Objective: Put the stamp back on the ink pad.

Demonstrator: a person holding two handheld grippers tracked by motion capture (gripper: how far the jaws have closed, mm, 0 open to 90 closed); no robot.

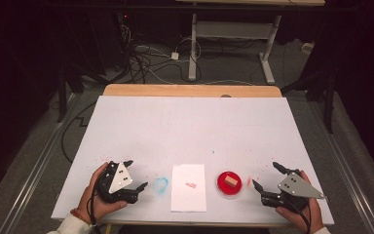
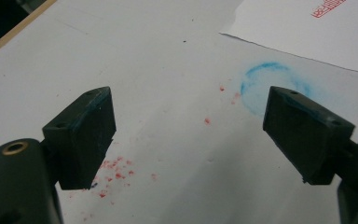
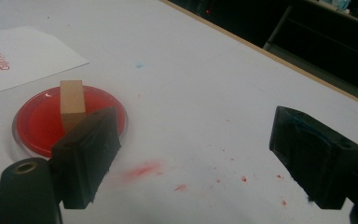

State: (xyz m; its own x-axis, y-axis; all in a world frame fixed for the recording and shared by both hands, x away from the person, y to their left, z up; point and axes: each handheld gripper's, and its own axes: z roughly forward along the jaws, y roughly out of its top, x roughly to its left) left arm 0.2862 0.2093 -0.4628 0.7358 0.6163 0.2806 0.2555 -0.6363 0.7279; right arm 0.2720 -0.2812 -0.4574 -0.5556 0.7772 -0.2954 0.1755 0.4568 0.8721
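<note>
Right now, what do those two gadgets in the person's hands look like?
Each hand-held gripper, the left gripper and the right gripper, is black with two blocky jaws and a grey three-cornered plate on top. A black cable trails from each. White sleeve cuffs show, and a reddish bracelet circles the left wrist.

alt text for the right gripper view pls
The right gripper is open just above the white table, near a red ink pad with a wooden stamp standing in it. Stamped paper lies beyond.
</note>
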